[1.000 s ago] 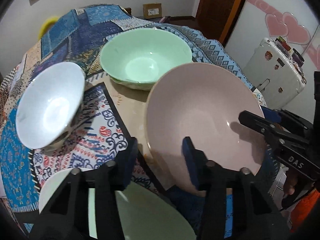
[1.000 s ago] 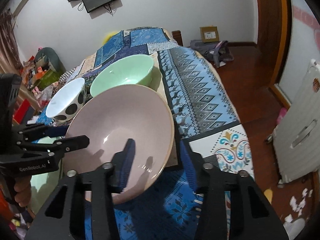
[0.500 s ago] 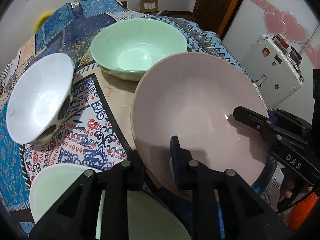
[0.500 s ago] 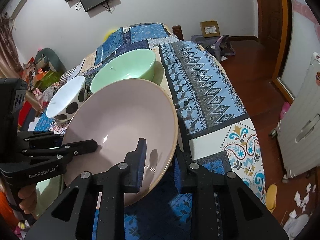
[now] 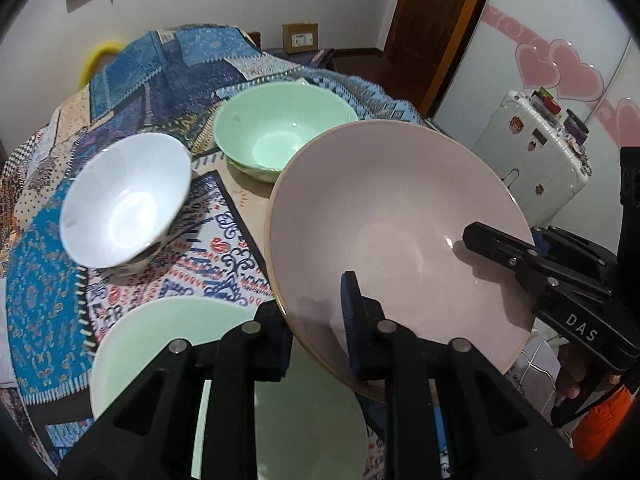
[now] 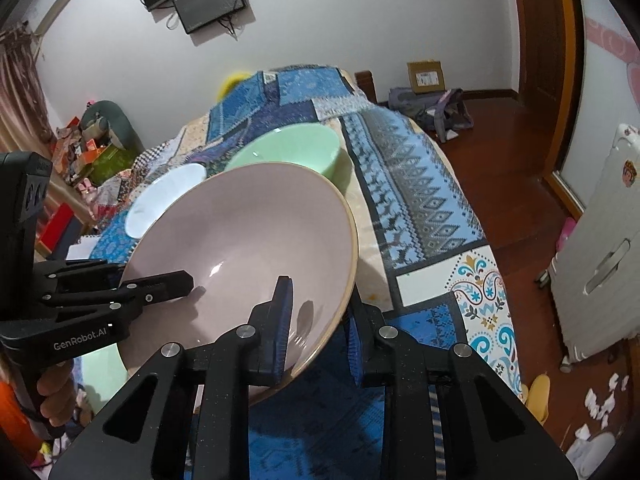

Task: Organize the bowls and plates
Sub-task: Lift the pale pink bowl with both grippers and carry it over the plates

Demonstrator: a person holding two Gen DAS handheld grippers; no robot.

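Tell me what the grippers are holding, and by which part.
Both hold the pink bowl by its rim: the left gripper pinches the near edge, the right gripper the opposite edge, one finger inside, one outside.

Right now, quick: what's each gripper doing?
Left gripper: closed on the rim of the pink bowl.
Right gripper: closed on the same bowl's opposite rim.
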